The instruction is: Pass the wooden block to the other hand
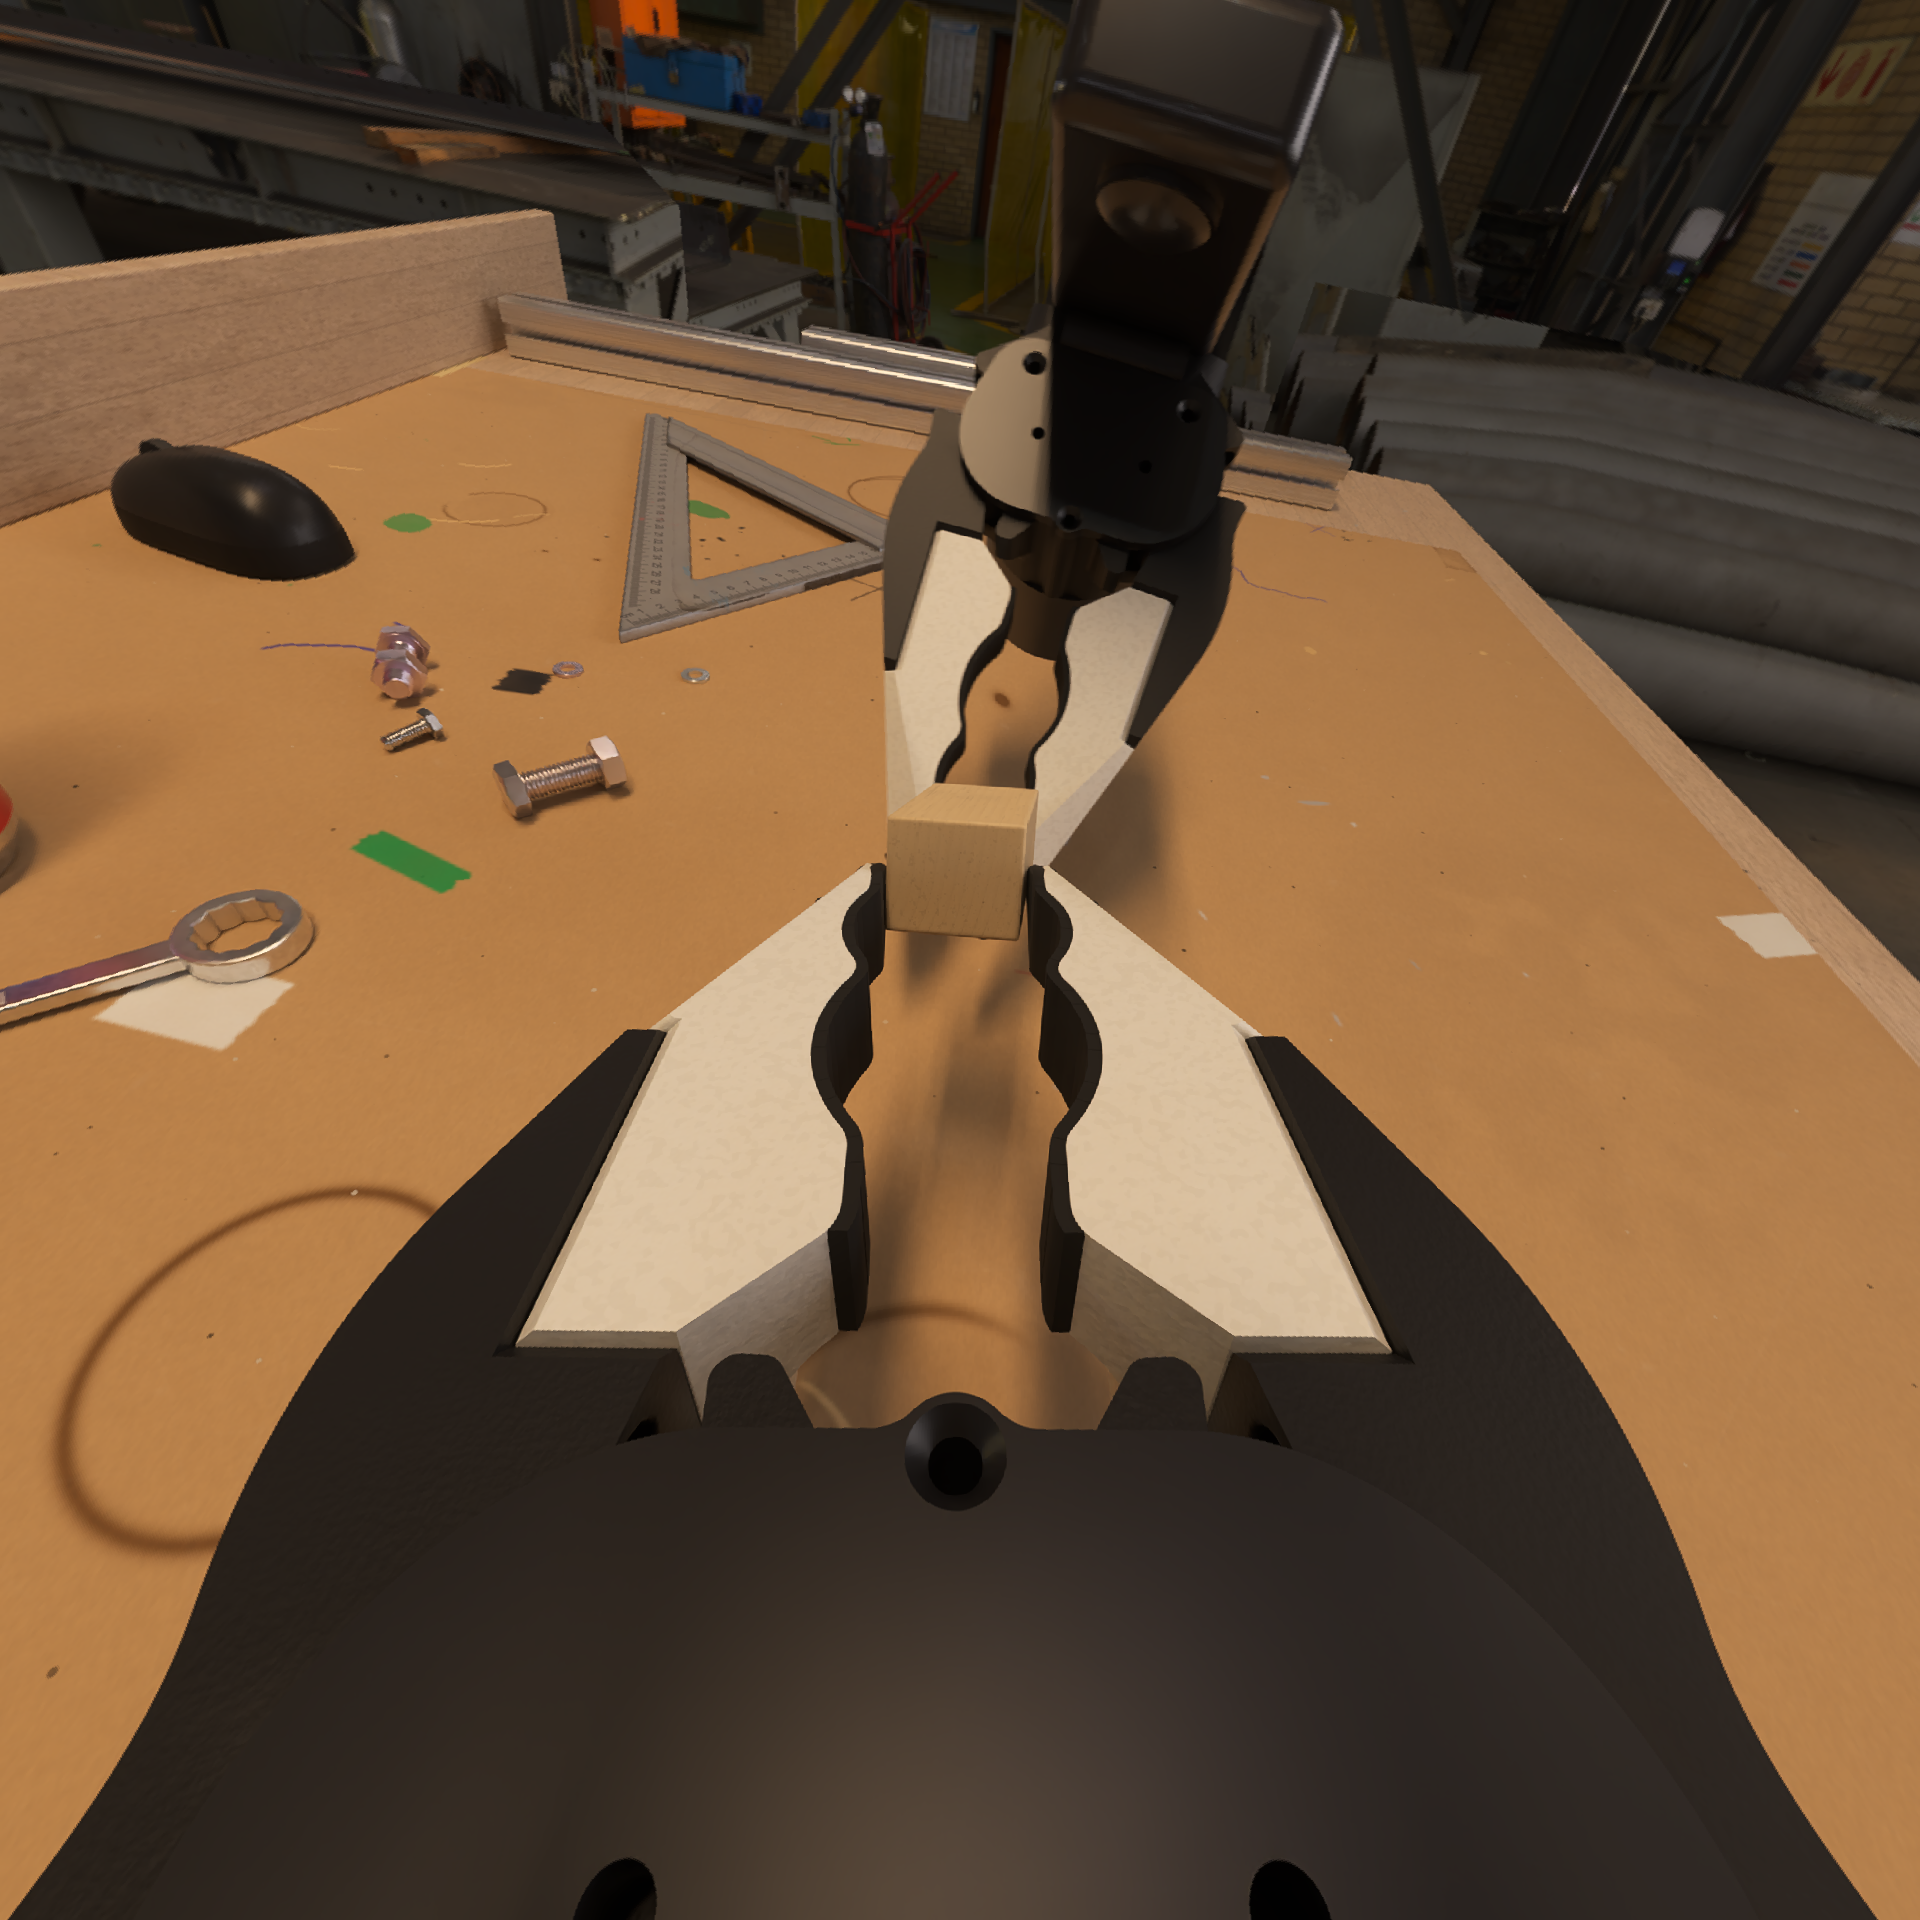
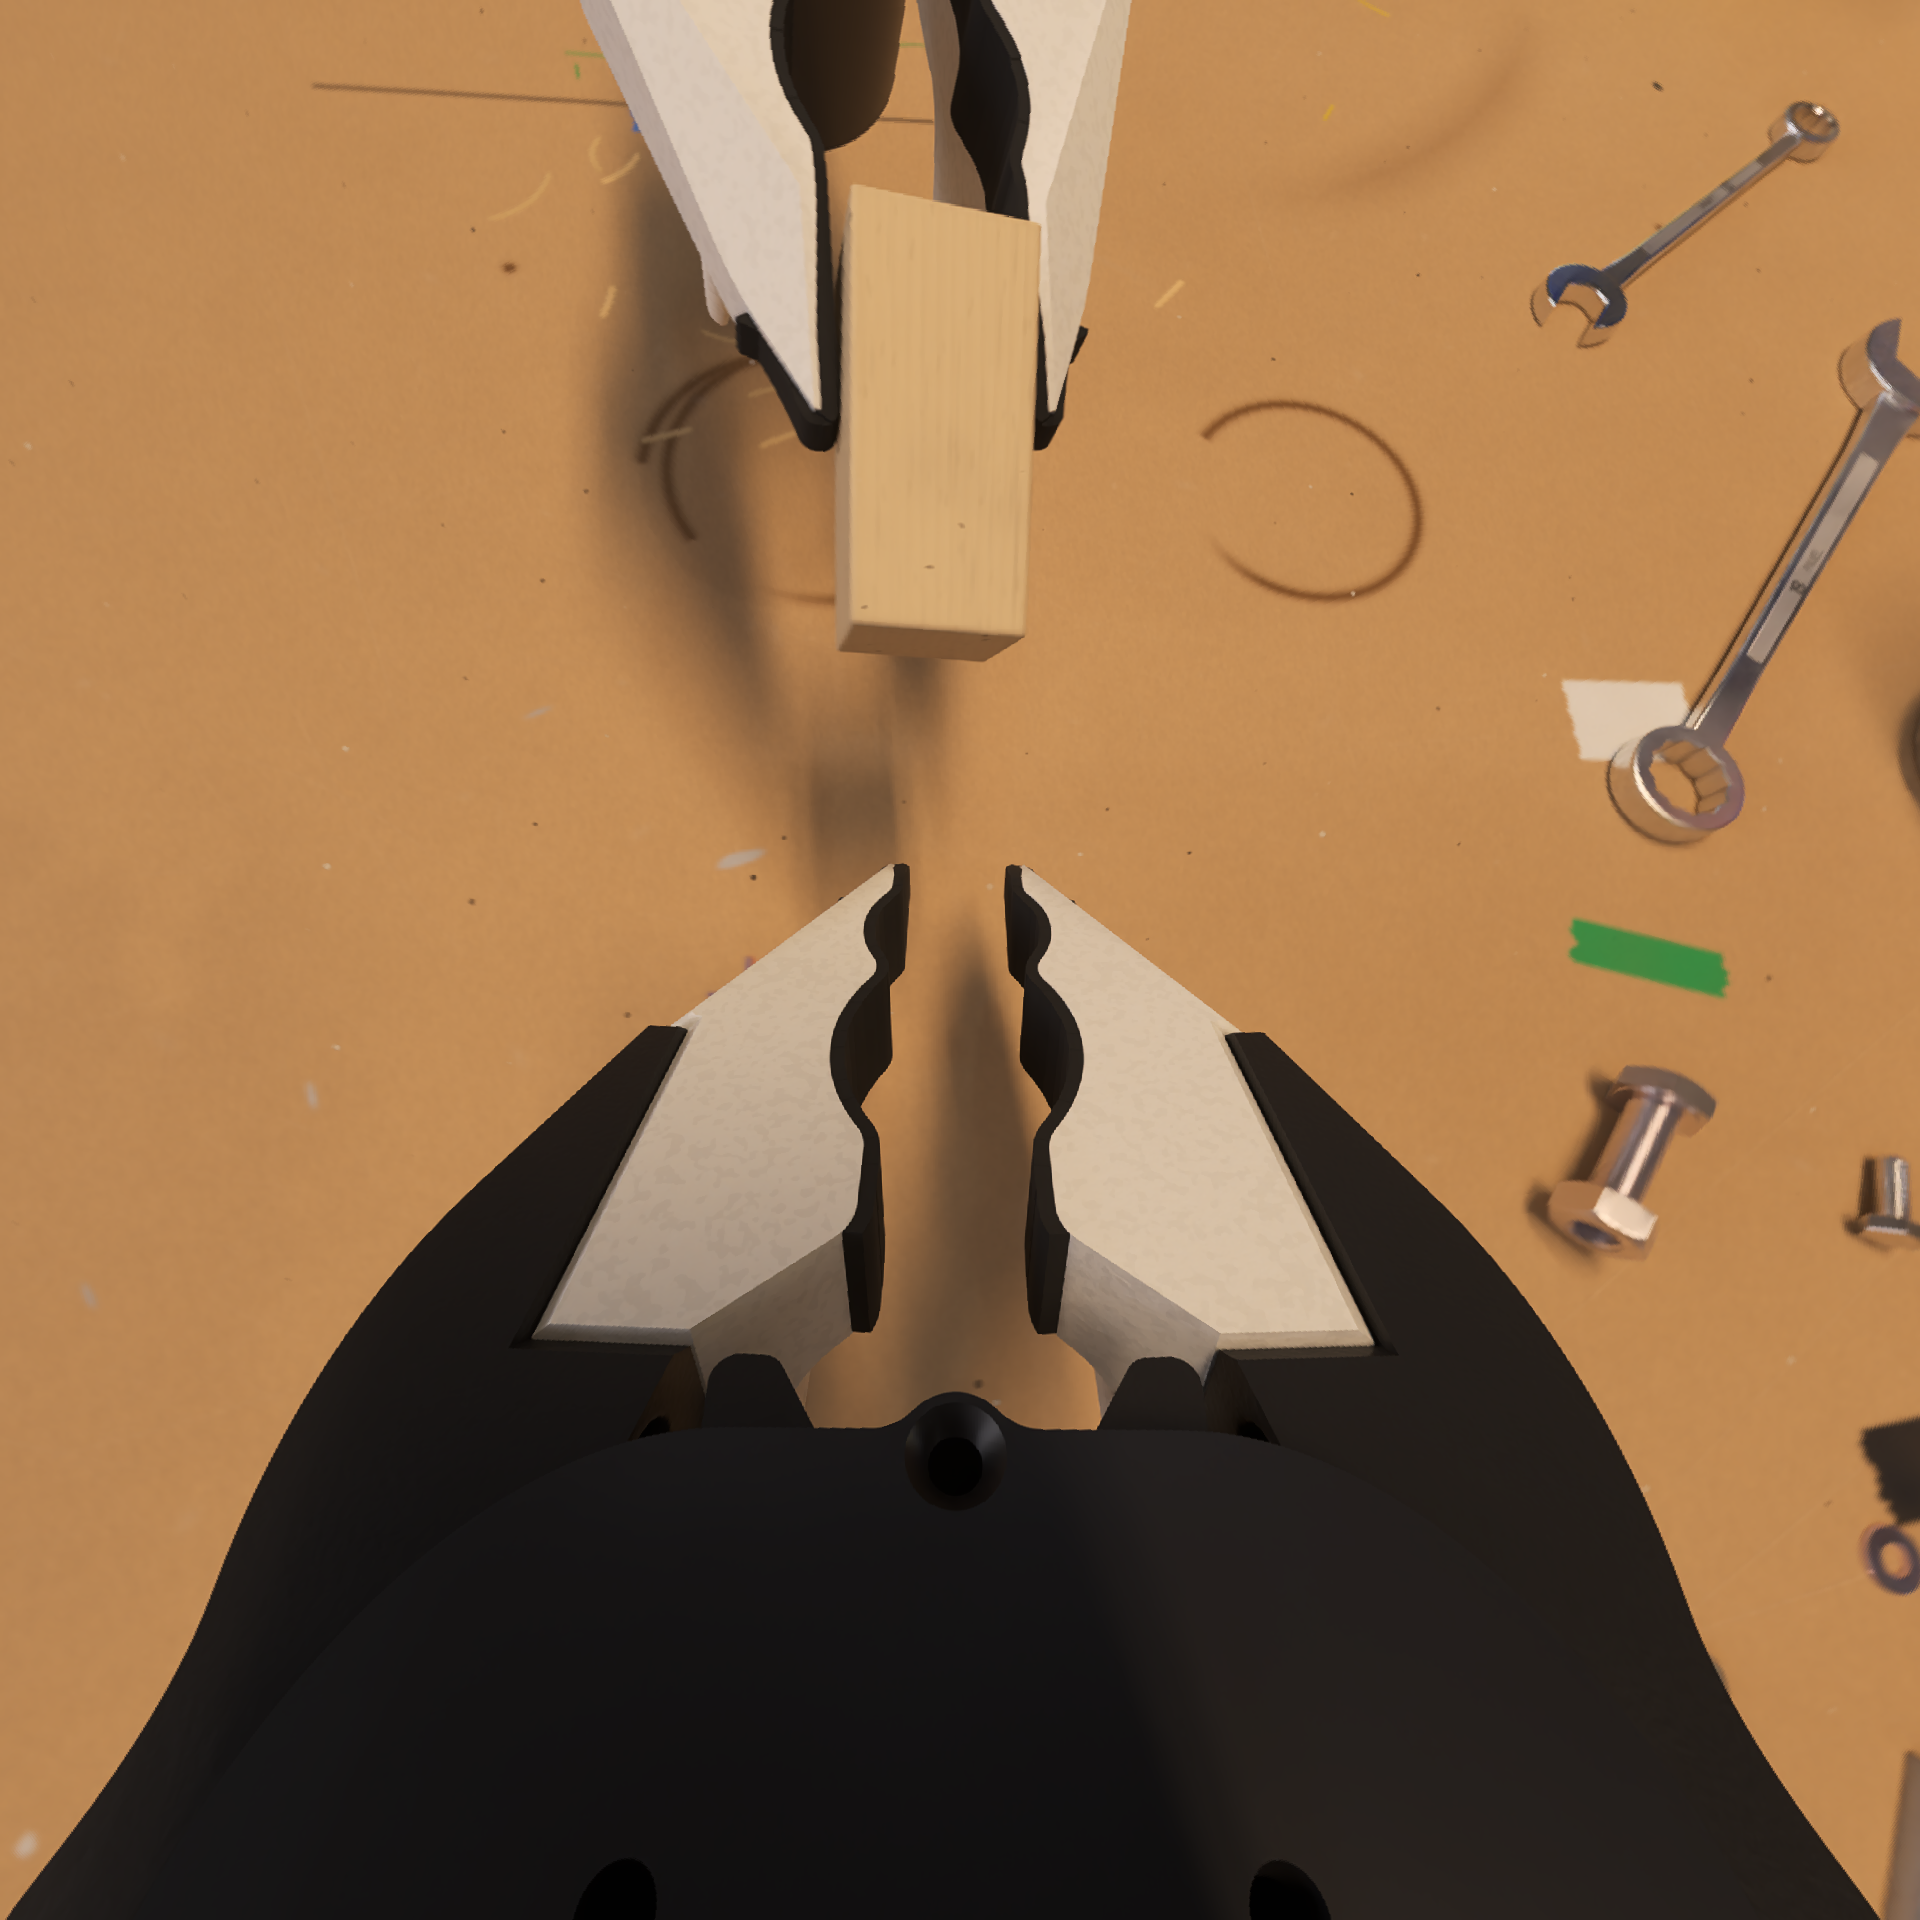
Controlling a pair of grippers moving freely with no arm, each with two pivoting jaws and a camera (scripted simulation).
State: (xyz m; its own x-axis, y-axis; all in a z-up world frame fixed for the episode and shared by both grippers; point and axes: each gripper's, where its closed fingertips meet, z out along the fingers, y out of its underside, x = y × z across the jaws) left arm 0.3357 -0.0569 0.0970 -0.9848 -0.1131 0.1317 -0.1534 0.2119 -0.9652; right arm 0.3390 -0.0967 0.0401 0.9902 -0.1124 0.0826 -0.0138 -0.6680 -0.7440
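While a red object (image 1: 4, 831) at the far left edge of the left wrist view is cut off so that its kind cannot be told, the things beside it on the brown worktop (image 1: 1455, 1039) read clearly: a ring spanner (image 1: 208, 940) whose handle runs out of the picture, a black domed object (image 1: 229, 511) further back, a strip of green tape (image 1: 411, 860), a large bolt with nut (image 1: 561, 775), a smaller bolt (image 1: 414, 730) and a steel set square (image 1: 727, 530) partly hidden behind the far gripper. In the middle, the left gripper (image 1: 956, 894) is clamped on the wooden block (image 1: 961, 860), its fingertips pressing on the block's two sides; from here only the block's near end shows. Beyond it the right gripper (image 1: 987, 779) points down toward the block, its tips hidden behind it.

In the right wrist view the left gripper (image 2: 935, 416) enters from the top, cut off above, holding the wooden block (image 2: 935, 436) near its far end, the near end free above the worktop. The right gripper (image 2: 956, 883) stands short of the block, fingers apart with a narrow gap and holding nothing. To the right lie a combination spanner (image 2: 1688, 218), the ring spanner (image 2: 1766, 603) and the bolt (image 2: 1626, 1164).
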